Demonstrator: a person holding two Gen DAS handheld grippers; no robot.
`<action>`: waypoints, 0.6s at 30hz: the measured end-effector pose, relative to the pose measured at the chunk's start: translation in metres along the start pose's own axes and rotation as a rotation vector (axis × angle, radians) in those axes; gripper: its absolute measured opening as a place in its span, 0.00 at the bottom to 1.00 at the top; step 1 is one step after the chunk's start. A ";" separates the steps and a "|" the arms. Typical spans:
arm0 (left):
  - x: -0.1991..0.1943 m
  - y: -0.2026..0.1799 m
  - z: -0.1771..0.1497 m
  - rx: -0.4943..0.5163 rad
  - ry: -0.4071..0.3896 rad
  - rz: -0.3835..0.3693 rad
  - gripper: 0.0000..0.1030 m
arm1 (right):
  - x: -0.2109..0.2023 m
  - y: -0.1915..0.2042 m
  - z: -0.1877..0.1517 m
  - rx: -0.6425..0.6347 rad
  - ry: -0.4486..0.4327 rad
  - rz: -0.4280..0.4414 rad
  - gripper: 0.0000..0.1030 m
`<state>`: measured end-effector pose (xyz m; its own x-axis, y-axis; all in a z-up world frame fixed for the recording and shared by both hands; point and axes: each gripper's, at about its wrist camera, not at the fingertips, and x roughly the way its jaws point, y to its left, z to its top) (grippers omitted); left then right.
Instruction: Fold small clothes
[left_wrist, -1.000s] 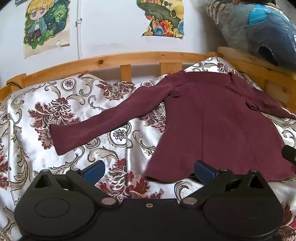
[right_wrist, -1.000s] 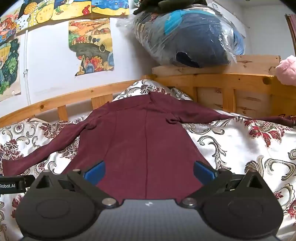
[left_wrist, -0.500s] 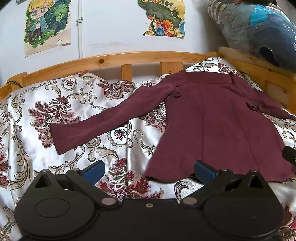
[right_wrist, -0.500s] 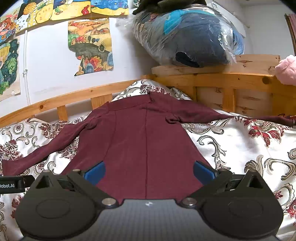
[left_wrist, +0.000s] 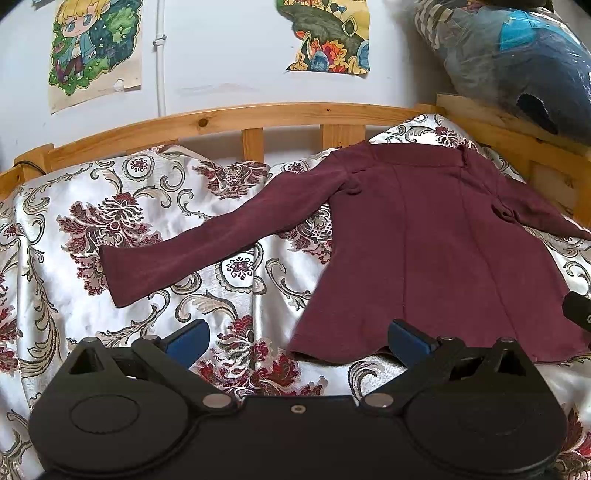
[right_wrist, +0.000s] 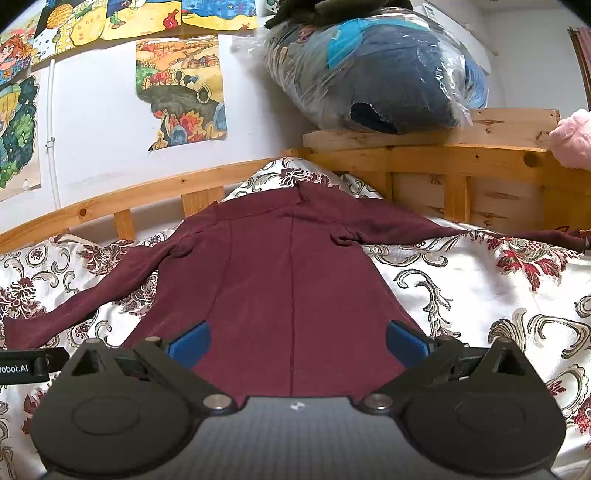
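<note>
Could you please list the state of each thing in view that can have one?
Top: spread flat on the bedspread, unfolded, both sleeves stretched out.
Left gripper: open, holding nothing, at the top's hem corner.
Right gripper: open, holding nothing, over the hem.
Bedspread: laid over the bed, slightly wrinkled.
Plastic bag: stuffed full, resting on the headboard.

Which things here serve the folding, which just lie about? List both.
Job: maroon top, spread flat on the floral bedspread; left tool and right tool, both open.
Lying about: plastic-wrapped bundle, wall posters, pink plush.
</note>
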<state>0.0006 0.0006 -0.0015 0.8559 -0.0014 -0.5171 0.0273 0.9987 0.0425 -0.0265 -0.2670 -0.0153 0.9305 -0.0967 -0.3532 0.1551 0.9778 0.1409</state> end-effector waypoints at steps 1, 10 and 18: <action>0.000 0.000 0.000 0.000 0.001 -0.001 0.99 | 0.000 0.000 0.000 0.001 0.001 0.000 1.00; 0.001 0.001 -0.001 -0.005 0.005 0.002 0.99 | 0.001 0.000 0.000 0.001 0.001 0.000 1.00; 0.001 0.001 0.000 -0.005 0.005 0.002 0.99 | 0.001 -0.001 0.000 0.001 0.002 0.000 1.00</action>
<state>0.0009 0.0018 -0.0021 0.8534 0.0006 -0.5213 0.0231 0.9990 0.0389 -0.0259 -0.2675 -0.0158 0.9299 -0.0962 -0.3550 0.1554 0.9776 0.1421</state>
